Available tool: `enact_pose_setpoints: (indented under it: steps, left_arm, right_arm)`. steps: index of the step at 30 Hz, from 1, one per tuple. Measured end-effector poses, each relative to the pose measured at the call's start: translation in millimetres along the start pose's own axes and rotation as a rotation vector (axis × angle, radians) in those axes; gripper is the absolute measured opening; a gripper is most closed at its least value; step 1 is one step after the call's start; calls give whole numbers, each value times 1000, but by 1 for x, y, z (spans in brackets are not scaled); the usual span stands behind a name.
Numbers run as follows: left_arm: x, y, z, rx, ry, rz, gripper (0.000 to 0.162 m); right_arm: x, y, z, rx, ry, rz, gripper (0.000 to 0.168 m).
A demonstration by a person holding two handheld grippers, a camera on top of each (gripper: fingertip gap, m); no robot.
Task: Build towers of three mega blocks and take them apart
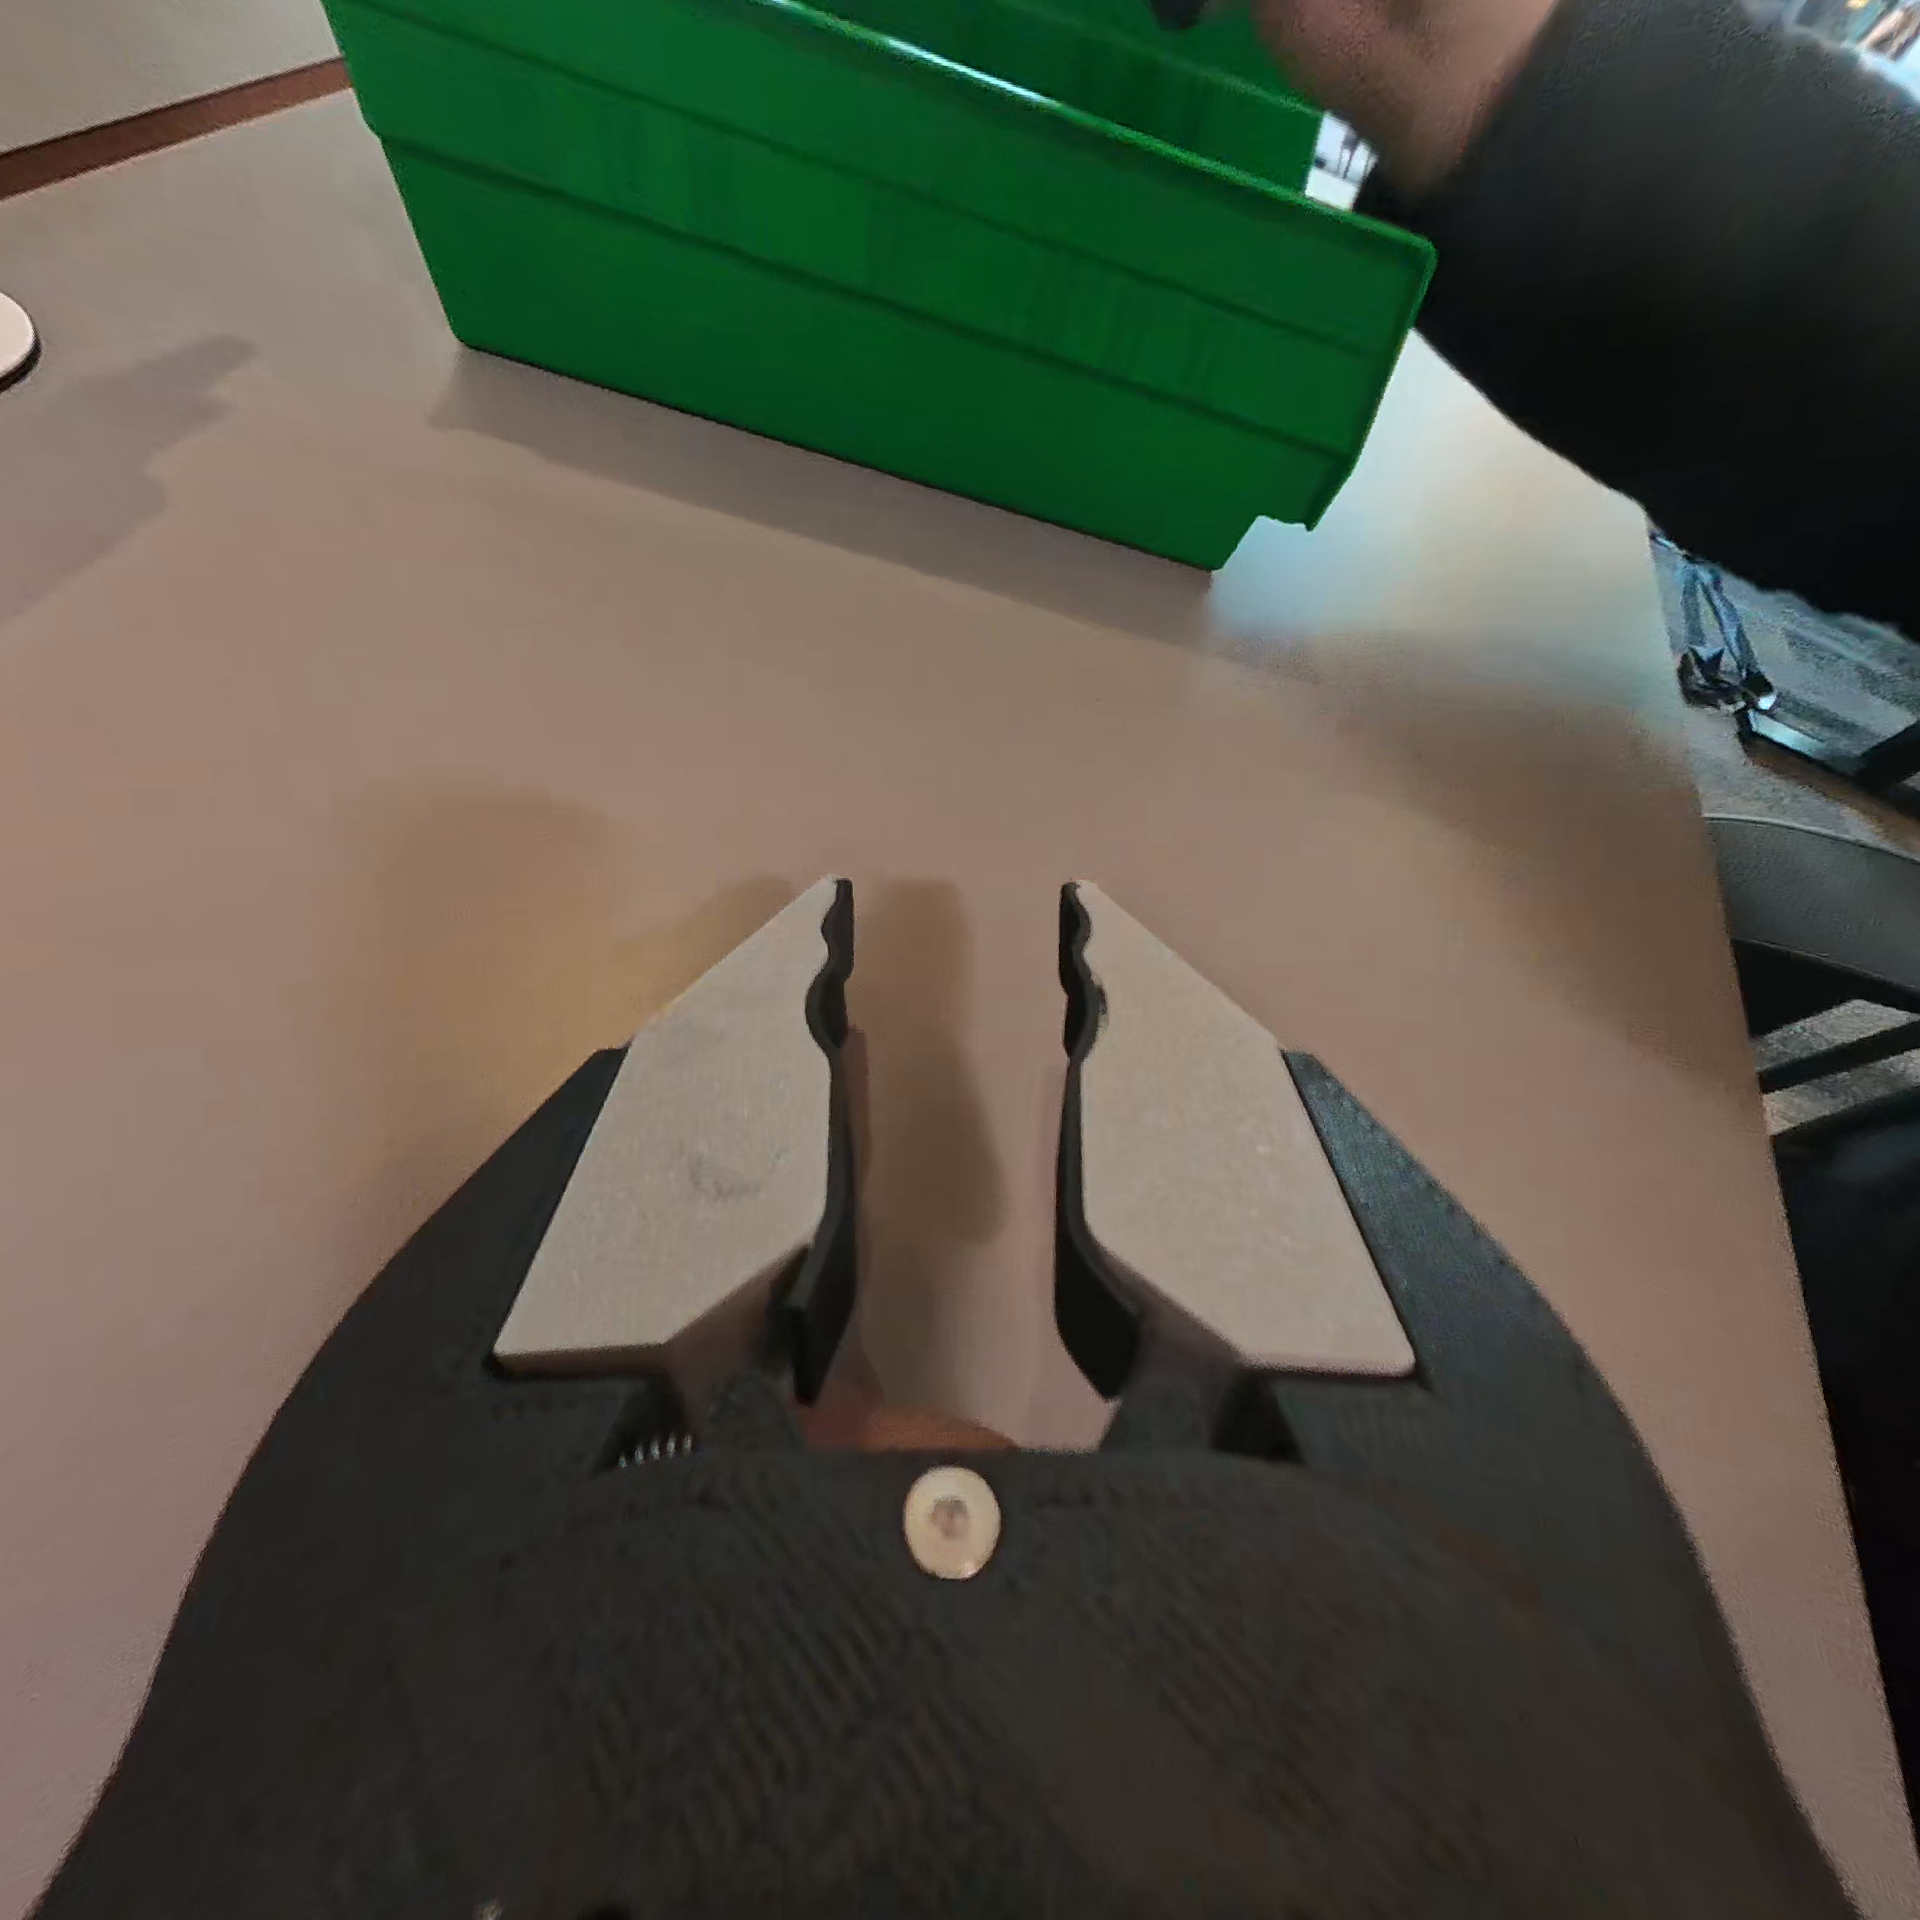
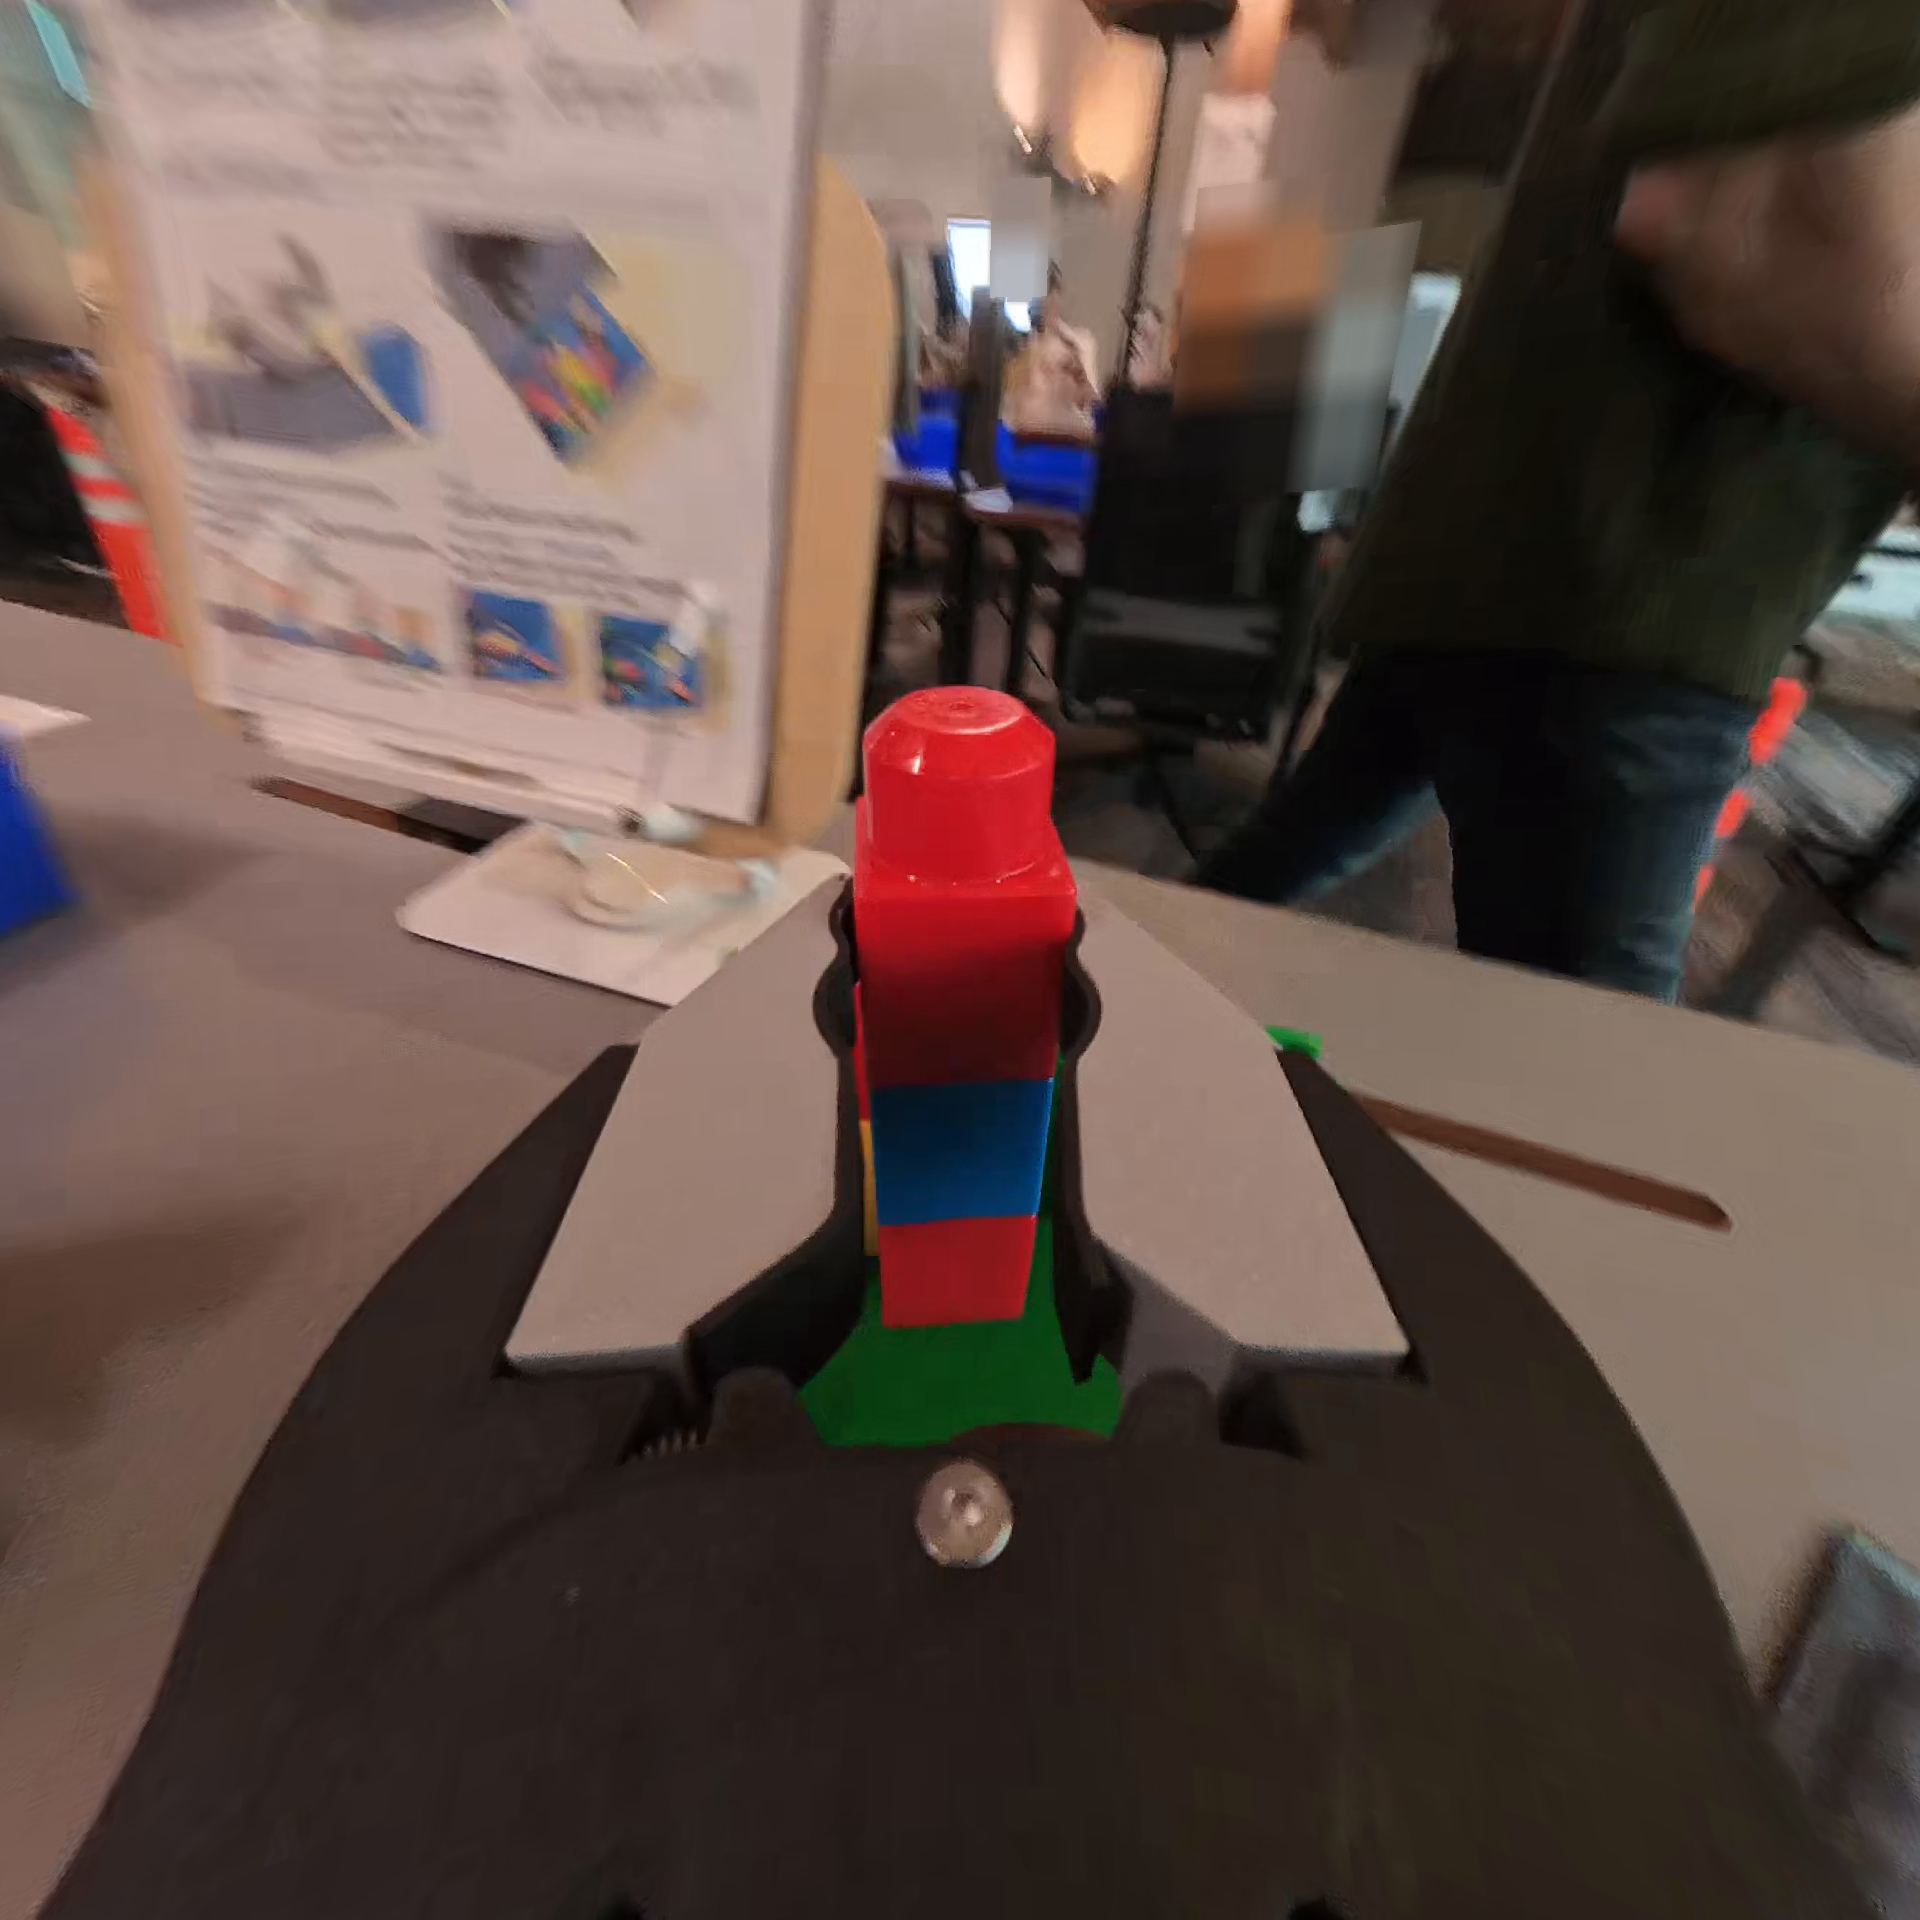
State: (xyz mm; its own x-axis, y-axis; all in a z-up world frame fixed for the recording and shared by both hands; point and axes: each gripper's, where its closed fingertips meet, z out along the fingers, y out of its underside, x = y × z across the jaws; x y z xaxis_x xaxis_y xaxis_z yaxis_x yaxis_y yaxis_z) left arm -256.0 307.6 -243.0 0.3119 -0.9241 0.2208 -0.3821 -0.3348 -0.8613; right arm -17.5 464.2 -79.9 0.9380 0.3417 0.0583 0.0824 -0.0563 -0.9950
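In the right wrist view my right gripper (image 2: 961, 935) is shut on a tower of three mega blocks (image 2: 961, 1039): a red block on top, a blue block (image 2: 958, 1153) in the middle, a red block (image 2: 956, 1273) at the bottom. The jaws clamp the top red block. Green plastic (image 2: 956, 1392) shows below the tower. In the left wrist view my left gripper (image 1: 956, 904) is open and empty, low over the brown table (image 1: 520, 727), short of a green bin (image 1: 883, 312). No blocks show in that view.
A person's dark sleeve (image 1: 1662, 260) reaches over the bin's right end. The table edge runs down the right (image 1: 1714, 831). In the right wrist view a poster board (image 2: 468, 416) on a white stand (image 2: 623, 904), a blue object (image 2: 26, 842) at left, and a standing person (image 2: 1610, 520). The tips of one gripper are about 35 cm away from the tips of the other.
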Motion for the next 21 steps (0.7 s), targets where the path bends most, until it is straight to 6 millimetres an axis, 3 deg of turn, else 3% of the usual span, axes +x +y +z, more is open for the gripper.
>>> enact_pose_setpoints:
  steps: [4, 9, 12, 15, 21]
  left_arm:
    - [1, 0, 1, -4, 0, 5, 37]
    - [1, 0, 0, 0, 17, -13, 37]
    - [2, 0, 0, 2, 23, -14, 37]
    - [3, 0, 1, -4, 29, -10, 37]
    - [4, 0, 0, -1, 37, -18, 37]
  right_arm:
    - [27, 47, 50, -126, 82, -7, 34]
    - [31, 67, 86, -109, 41, 85, 34]
    - [32, 92, 92, -173, 29, 77, 35]
    - [38, 91, 93, -154, 49, 54, 35]
    - [45, 93, 85, -177, 95, 41, 54]
